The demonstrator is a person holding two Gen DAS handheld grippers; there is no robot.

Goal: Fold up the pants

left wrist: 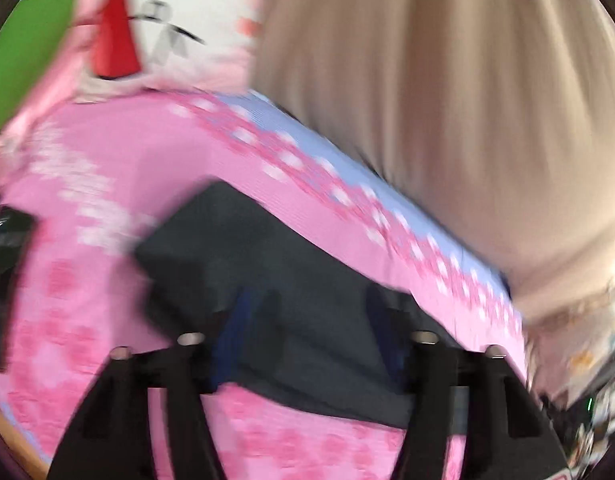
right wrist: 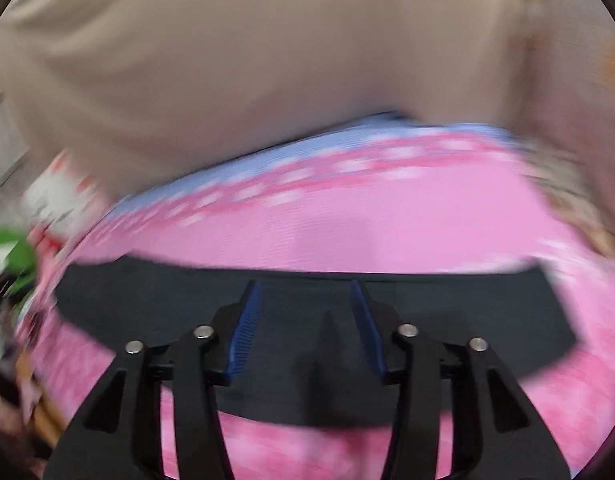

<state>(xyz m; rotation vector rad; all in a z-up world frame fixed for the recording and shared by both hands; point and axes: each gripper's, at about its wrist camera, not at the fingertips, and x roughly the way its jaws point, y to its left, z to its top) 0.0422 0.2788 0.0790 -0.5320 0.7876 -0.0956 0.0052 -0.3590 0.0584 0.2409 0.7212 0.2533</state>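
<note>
Across the pink blanket (right wrist: 407, 220) lie the dark pants (right wrist: 299, 308), folded into a flat band that the right wrist view shows running side to side, its far edge straight and well short of the blanket's pale blue border (right wrist: 243, 164). Over the band hangs the right gripper (right wrist: 306, 300), its blue-padded fingers (right wrist: 247, 320) standing apart with bare dark cloth between them and nothing clamped; whether the tips touch the cloth cannot be told. Seen from the left wrist, the pants (left wrist: 243, 248) lie slantwise on the blanket (left wrist: 107, 168), one squared end toward its patterned left side. Above that near part the left gripper (left wrist: 307, 320) likewise has its fingers (left wrist: 235, 320) spread wide, holding nothing. Beyond the blanket's far edge stands a person in beige cloth (left wrist: 447, 80). Both views are blurred.
</note>
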